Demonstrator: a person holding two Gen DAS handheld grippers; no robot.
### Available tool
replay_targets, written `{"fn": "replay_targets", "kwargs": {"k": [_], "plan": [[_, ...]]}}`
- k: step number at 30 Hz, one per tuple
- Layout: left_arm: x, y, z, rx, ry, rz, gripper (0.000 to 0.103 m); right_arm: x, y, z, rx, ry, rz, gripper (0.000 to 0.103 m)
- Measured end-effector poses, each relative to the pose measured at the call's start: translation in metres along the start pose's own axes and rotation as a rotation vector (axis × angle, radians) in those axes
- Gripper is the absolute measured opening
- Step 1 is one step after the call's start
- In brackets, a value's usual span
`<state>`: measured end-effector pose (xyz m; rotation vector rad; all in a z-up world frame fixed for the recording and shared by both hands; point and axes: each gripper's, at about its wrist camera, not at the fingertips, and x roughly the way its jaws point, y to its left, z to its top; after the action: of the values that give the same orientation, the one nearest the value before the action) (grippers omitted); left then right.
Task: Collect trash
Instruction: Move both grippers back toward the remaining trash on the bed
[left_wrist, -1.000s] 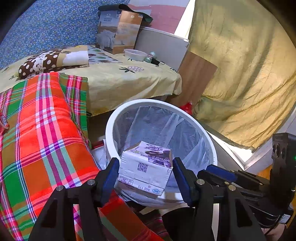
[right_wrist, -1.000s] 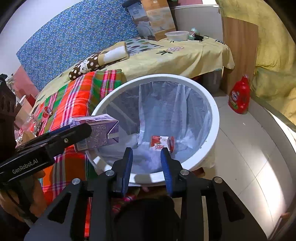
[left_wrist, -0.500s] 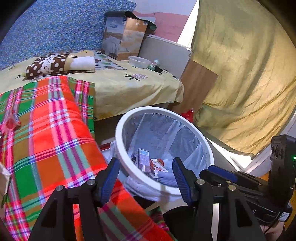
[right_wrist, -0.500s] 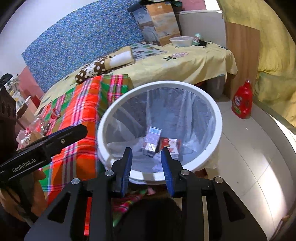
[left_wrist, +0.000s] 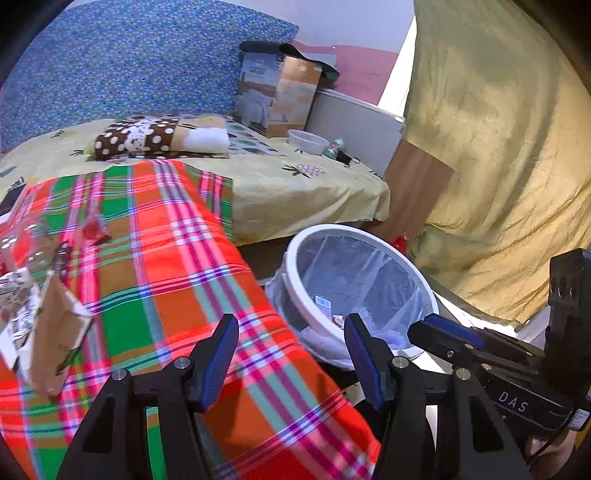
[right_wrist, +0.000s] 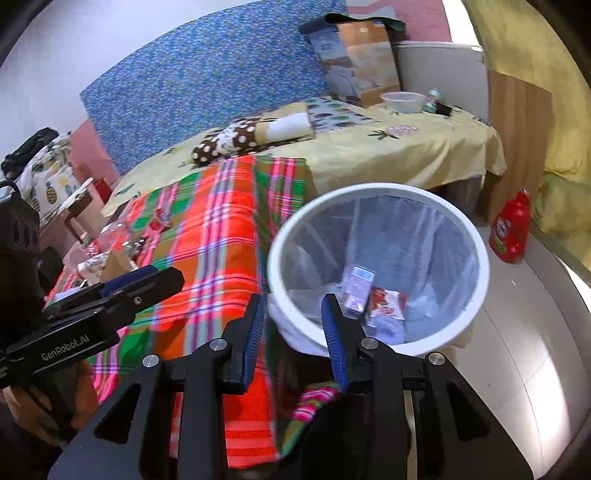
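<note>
Left gripper (left_wrist: 288, 354) agape, empty; right gripper (right_wrist: 293, 332) part-open, empty. Remaining trash (left_wrist: 55, 332) left of left tongs: light, crushable carton; grip across flat sides.

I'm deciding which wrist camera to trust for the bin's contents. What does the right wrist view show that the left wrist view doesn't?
Only the right wrist view shows the whole red detergent bottle, and both cartons at the bin's bottom: a pale carton and a red-and-white one. Only the left wrist view shows a brown carton close up on the plaid blanket. Both show the white bin, the blanket and both empty grippers.
</note>
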<state>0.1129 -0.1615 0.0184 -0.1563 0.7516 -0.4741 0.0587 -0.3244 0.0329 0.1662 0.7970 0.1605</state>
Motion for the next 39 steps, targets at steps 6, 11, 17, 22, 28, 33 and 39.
{"fn": "replay_targets", "kwargs": {"k": [6,11,17,22,28,33,39], "plan": [[-0.023,0.014,-0.004,-0.026,-0.031,0.032,0.059,-0.003,0.022,0.000,-0.044,-0.011,0.040,0.035],[-0.041,0.026,-0.010,-0.049,-0.049,0.061,0.059,-0.004,0.039,-0.001,-0.073,-0.015,0.075,0.035],[-0.060,0.039,-0.020,-0.078,-0.065,0.103,0.059,-0.001,0.058,-0.004,-0.109,-0.011,0.127,0.035],[-0.077,0.051,-0.030,-0.099,-0.087,0.150,0.059,0.000,0.070,-0.006,-0.129,-0.005,0.167,0.035],[-0.095,0.071,-0.043,-0.143,-0.102,0.199,0.059,0.005,0.088,-0.008,-0.163,0.015,0.208,0.035],[-0.109,0.092,-0.049,-0.175,-0.110,0.244,0.059,0.007,0.106,-0.006,-0.190,0.018,0.243,0.035],[-0.125,0.117,-0.051,-0.200,-0.124,0.298,0.059,0.015,0.123,-0.005,-0.206,0.027,0.277,0.035]]}}
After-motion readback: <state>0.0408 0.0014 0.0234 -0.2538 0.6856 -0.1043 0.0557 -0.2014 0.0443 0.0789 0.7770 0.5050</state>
